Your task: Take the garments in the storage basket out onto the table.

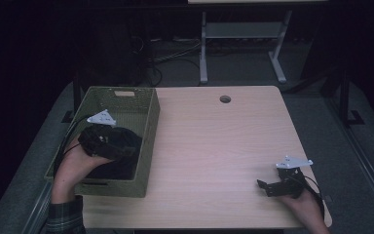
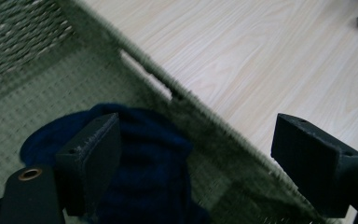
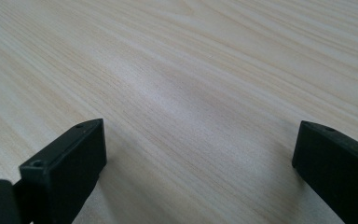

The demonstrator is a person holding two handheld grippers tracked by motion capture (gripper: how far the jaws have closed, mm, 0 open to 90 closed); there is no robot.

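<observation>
Dark blue cloth (image 2: 144, 158) bunched in green basket (image 1: 148, 126), no clear axis; both grippers' jaws spread

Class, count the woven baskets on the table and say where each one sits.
1. The green woven basket sits at the table's left edge, holding a dark blue cloth.
</observation>
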